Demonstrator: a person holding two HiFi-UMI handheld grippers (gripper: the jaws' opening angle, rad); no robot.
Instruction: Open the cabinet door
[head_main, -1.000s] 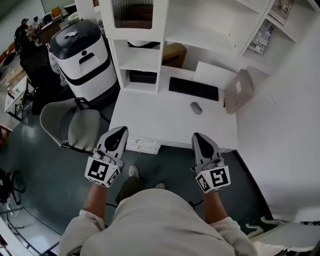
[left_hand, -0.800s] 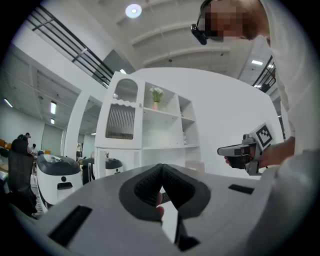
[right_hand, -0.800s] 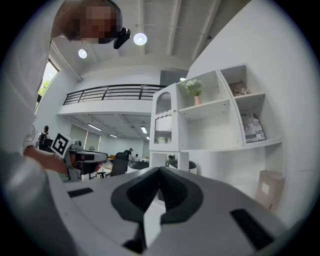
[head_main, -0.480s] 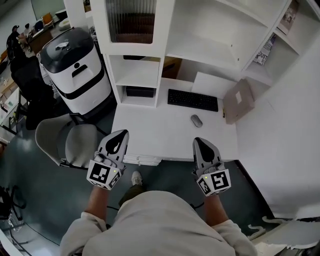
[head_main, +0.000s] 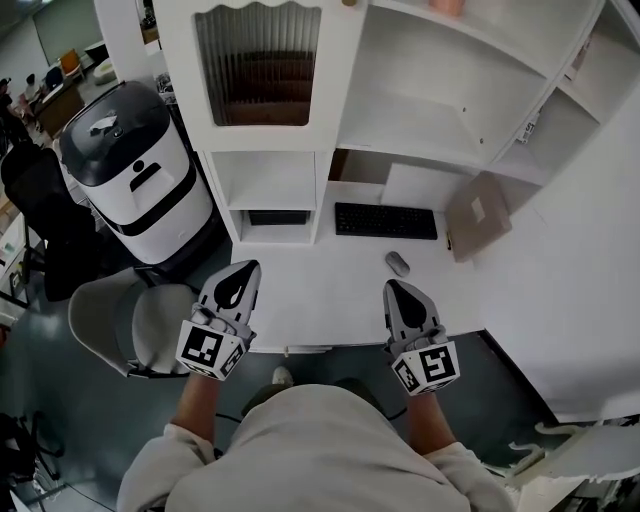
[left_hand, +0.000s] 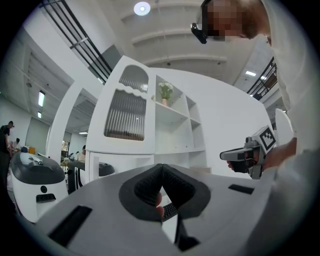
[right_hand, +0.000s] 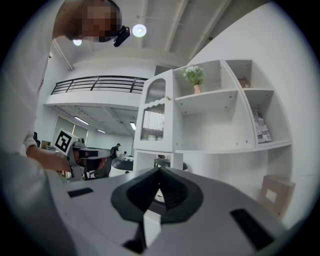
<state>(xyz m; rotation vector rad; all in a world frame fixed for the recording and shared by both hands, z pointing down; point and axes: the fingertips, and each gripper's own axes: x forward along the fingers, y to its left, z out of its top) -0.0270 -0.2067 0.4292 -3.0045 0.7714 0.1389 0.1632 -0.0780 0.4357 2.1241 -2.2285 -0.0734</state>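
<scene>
Upright cabinet door, prob. shut, faces left gripper & right gripper, both clenched empty.

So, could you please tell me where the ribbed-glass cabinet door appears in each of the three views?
Head view: the cabinet door sits at the top, left of centre.
Left gripper view: the cabinet door stands left of centre, around mid-height.
Right gripper view: the cabinet door stands just left of centre.
Shared landmark: the open shelves adjoin its right side in every view.
</scene>
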